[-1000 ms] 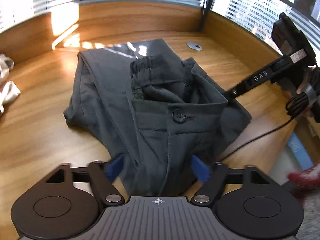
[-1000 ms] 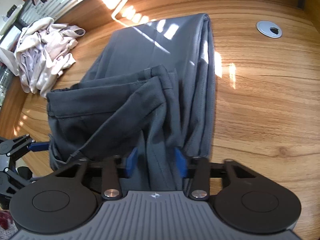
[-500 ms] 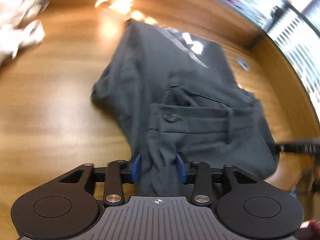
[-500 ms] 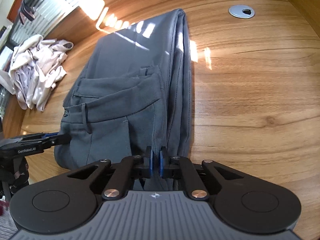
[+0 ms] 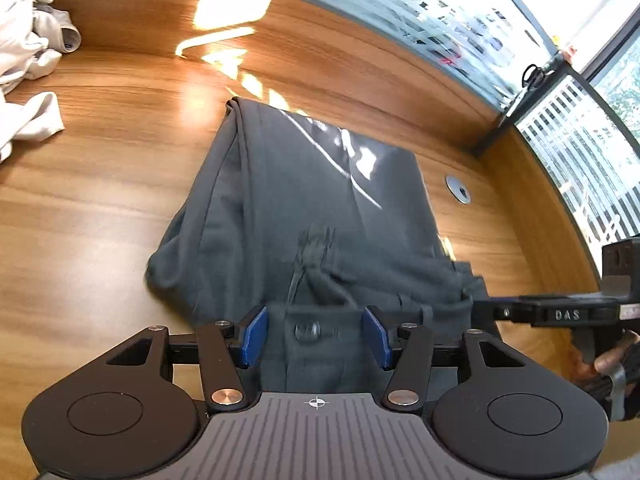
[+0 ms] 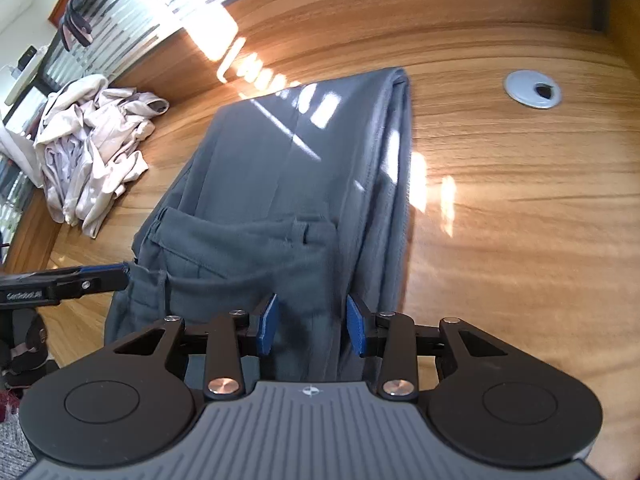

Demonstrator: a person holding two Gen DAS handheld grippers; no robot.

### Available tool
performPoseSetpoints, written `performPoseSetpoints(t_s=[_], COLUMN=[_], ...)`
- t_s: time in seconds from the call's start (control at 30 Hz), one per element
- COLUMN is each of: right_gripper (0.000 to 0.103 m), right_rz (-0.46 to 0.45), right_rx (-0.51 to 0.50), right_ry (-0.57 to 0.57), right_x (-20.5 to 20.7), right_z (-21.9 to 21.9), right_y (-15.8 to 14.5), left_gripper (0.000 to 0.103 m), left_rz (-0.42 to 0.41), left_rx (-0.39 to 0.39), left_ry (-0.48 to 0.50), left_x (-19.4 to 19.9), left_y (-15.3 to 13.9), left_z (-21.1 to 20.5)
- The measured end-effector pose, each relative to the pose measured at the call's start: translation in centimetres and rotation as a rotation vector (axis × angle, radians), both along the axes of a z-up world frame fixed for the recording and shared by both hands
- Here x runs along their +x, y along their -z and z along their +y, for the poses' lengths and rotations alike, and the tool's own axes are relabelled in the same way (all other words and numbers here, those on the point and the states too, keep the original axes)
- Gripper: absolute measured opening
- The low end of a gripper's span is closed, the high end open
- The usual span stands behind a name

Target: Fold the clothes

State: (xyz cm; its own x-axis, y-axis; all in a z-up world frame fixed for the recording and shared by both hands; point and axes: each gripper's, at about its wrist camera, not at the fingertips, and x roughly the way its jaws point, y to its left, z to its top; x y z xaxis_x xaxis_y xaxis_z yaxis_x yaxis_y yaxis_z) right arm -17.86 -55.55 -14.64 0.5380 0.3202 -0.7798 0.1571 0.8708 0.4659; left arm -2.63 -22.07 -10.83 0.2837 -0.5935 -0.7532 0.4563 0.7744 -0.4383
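Standing spread at the left gripper (image 5: 315,338), jaws straddling the buttoned waistband of the dark grey trousers (image 5: 304,216) without pinching. Likewise gaping at the right gripper (image 6: 312,326), blue pads either side of the trousers' near folded edge. Lying folded lengthwise on the wooden tabletop (image 6: 520,220). Sitting off to one side: crumpled pale clothes (image 6: 88,152); beyond, a metal grommet (image 6: 533,89).

One pair of dark grey fabric trousers (image 6: 288,184) lies on one wooden bench (image 6: 520,208). One heap of pale cream crumpled clothing (image 6: 92,148) sits on the same bench; the number of garments in it cannot be told. One round silver metal cable grommet (image 6: 533,89) is set into the benchtop. Two black grippers with blue pads appear: the left gripper (image 5: 316,334) and the right gripper (image 6: 312,324).
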Motion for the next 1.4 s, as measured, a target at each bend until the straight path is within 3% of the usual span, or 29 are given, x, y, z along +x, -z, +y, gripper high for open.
performPoseSetpoints(t_s=[0.1,0.2,0.23,0.27,0.3,0.33,0.57,0.77,0.83,0.9,1.2,1.4], right_gripper=[0.031,0.031,0.027,0.023,0.012,0.009,0.009,0.036,0.054,0.060,0.066,0.065], right_rz=[0.015,0.016,0.013,0.004,-0.006,-0.022,-0.116,-0.085,-0.108,-0.124,-0.084,-0.037], right_rx=[0.007,0.026,0.033,0.034,0.033,0.032,0.016,-0.116,-0.132,-0.155,-0.015,0.243], right_ry=[-0.021,-0.019,-0.015,-0.020,-0.027,-0.037,-0.139,-0.200,-0.200,-0.199,-0.184,-0.168], right_x=[0.5,0.5,0.3,0.2,0.1,-0.1,0.4,2.9,3.2,3.6,5.6,3.8], right_z=[0.1,-0.1,-0.1,0.1,0.2,0.4,1.8,2.6,2.4,2.1,0.3,-1.1], right_y=[0.3,0.6,0.7,0.6,0.6,0.2,-2.6,-1.1,-1.0,-0.8,2.7,4.0], left_gripper=[0.059,0.057,0.041,0.034,0.032,0.030,0.031,0.044,0.047,0.048,0.048,0.048], left_rz=[0.041,0.075,0.076,0.068,0.050,0.040,0.024,0.000,-0.012,-0.011,0.003,-0.016], left_rx=[-0.004,-0.005,-0.008,-0.014,-0.022,-0.025,0.000,0.018,0.028,0.048,0.042,-0.069], left_ry=[-0.006,-0.003,0.010,0.023,0.033,0.034,-0.024,-0.060,-0.051,-0.043,-0.040,-0.089], left_x=[0.9,1.4,1.4,1.2,0.8,0.6,0.1,-0.2,-0.4,-0.4,0.0,2.4], left_y=[1.1,2.2,2.3,2.1,1.6,1.4,0.5,-0.3,-0.3,0.0,-0.1,-2.6], left_z=[-0.9,-1.5,-1.7,-1.8,-1.7,-1.5,-0.2,0.6,0.5,0.6,0.9,1.1])
